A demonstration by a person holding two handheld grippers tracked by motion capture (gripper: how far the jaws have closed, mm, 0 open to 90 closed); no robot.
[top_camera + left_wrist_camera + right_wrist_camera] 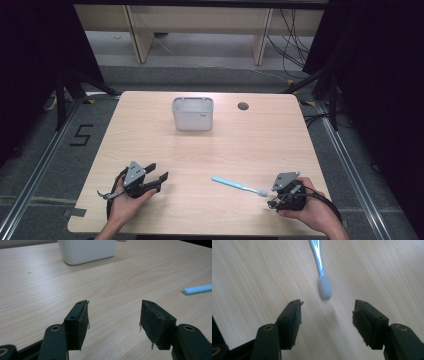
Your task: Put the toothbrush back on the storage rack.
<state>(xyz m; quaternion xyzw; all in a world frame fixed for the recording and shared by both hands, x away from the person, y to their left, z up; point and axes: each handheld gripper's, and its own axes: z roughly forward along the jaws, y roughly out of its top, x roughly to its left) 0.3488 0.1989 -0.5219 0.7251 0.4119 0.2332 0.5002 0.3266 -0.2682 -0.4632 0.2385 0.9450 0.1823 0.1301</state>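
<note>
Item one, near left: the left gripper (155, 177), held low over the wooden table (150, 135) in the person's left hand (127, 202). Jaws spread wide, nothing between them, pointed across the bare boards toward the middle.

Item two, far centre: a white rectangular tub (193, 113), upright, open-topped, well apart from both grippers. Its inside can't be made out from here.

Item three, near right of centre: a light-blue toothbrush (239, 185), lying flat, handle toward the middle of the table, head (325, 288) toward the right gripper.

Item four, near right: the right gripper (272, 192), in the right hand (305, 210). Jaws spread, empty, aimed at the brush head, which lies just beyond the tips.

Risk noted, as a guess only: the brush is thin and flat on the wood. Closing on the rounded head could squirt it sideways, or the tips could scrape the table and push it away.
</note>
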